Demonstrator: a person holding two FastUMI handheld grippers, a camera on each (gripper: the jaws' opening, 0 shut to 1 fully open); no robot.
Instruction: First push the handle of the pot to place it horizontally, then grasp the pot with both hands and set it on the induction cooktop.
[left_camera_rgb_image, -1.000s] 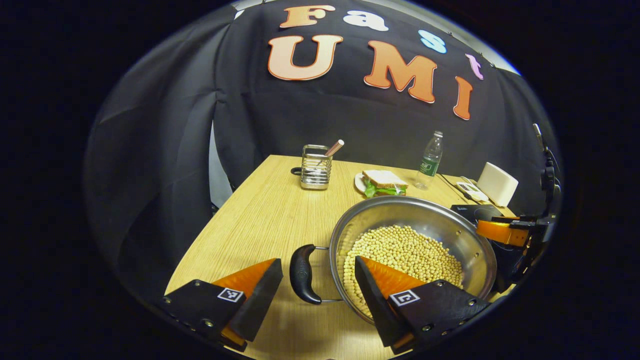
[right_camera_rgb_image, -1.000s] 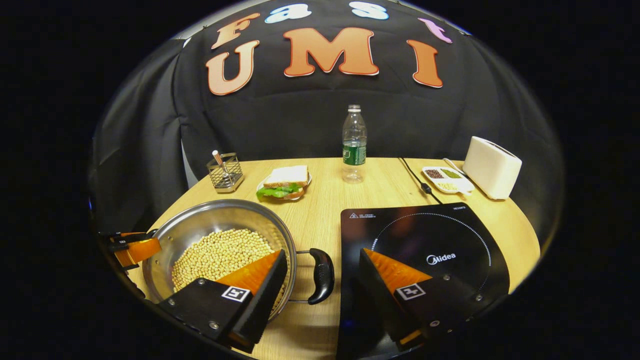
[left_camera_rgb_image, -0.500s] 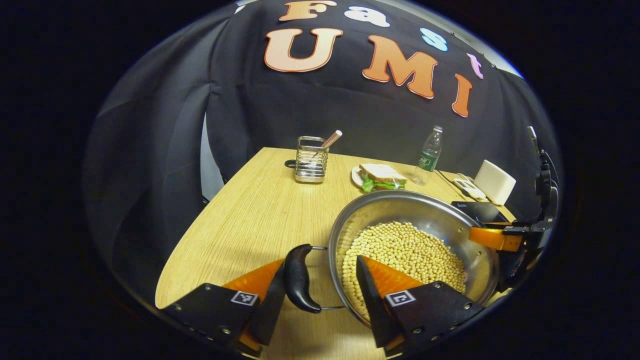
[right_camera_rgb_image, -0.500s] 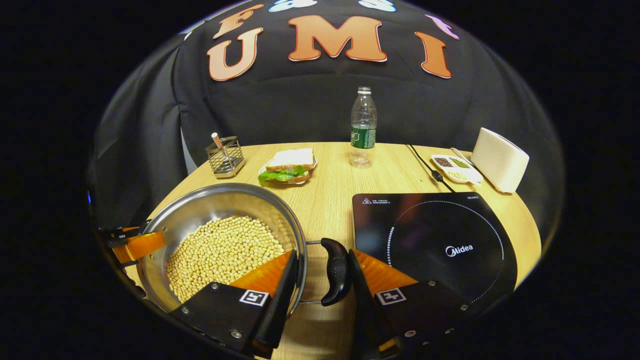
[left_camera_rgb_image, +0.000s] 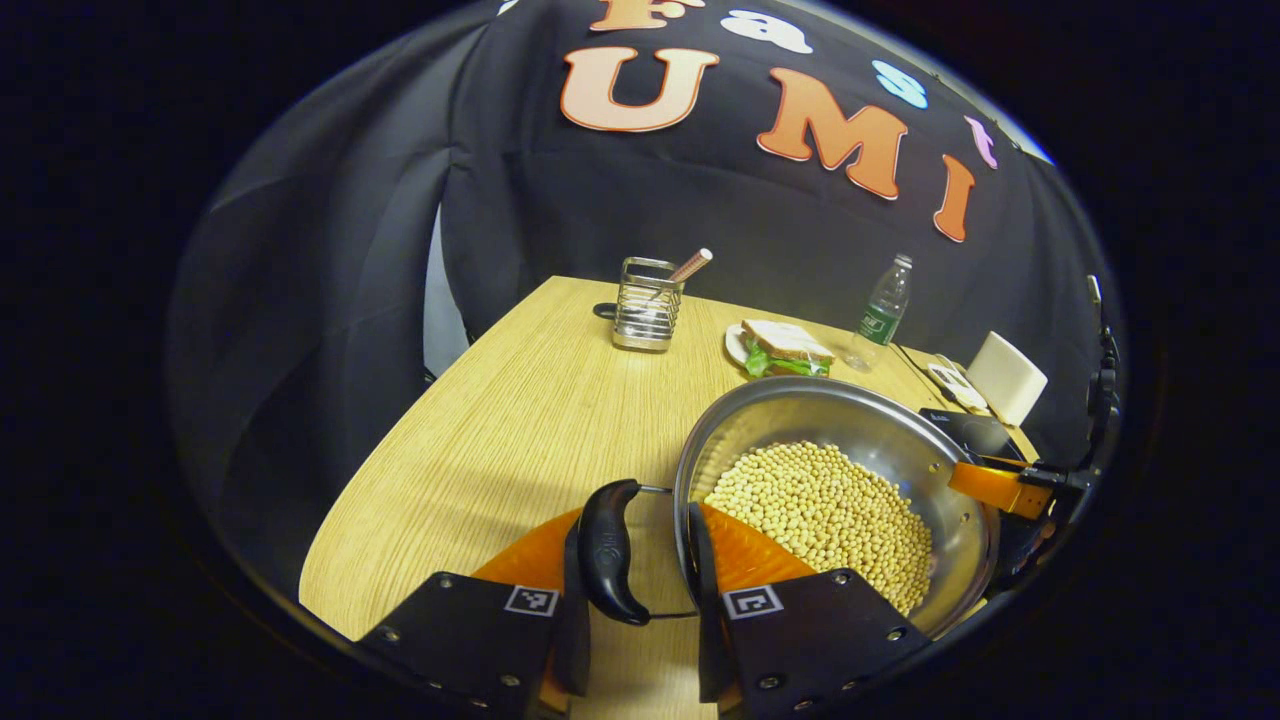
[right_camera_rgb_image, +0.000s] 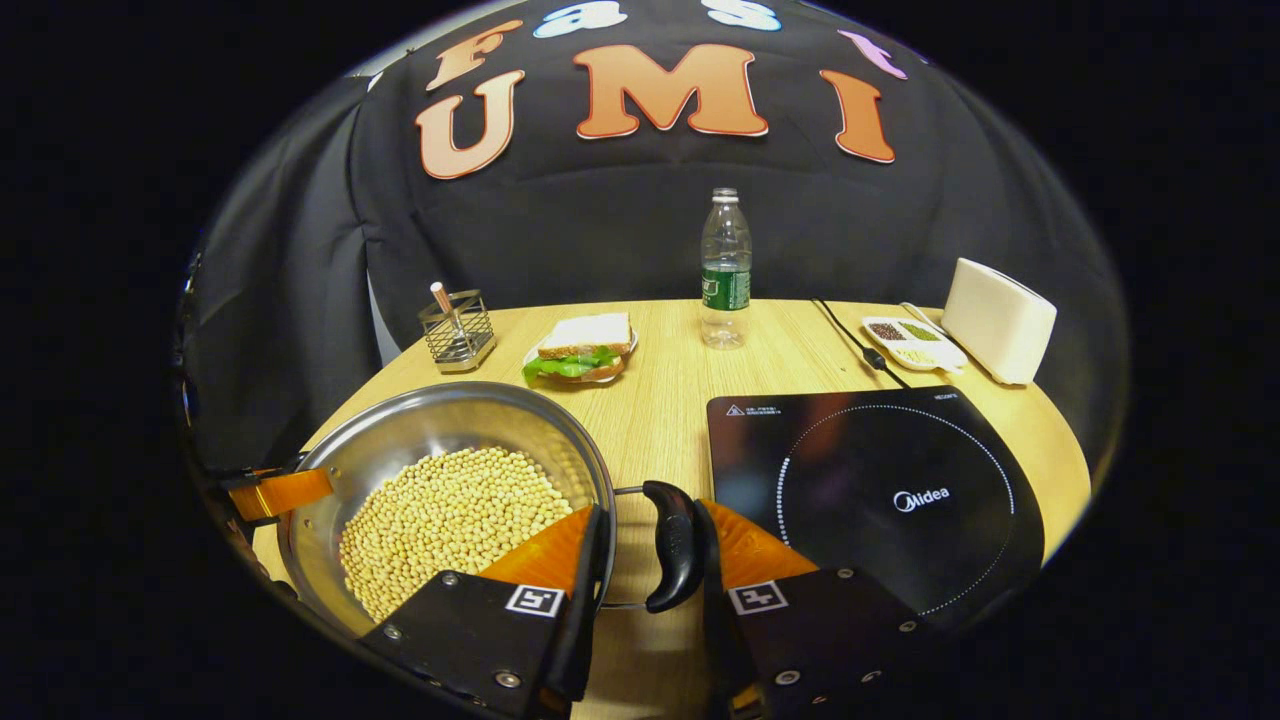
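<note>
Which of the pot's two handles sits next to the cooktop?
The right gripper's handle: it lies between the pot and the induction cooktop. The left gripper's handle faces bare table.

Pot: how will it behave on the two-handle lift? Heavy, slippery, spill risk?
Probably heavy for its size: the pot holds a broad bed of soybeans. The loose beans would likely slide and shift the weight if it tilts, so keep it level. The handles sit on thin wire arms and look smooth, so they may pivot or slip.
</note>
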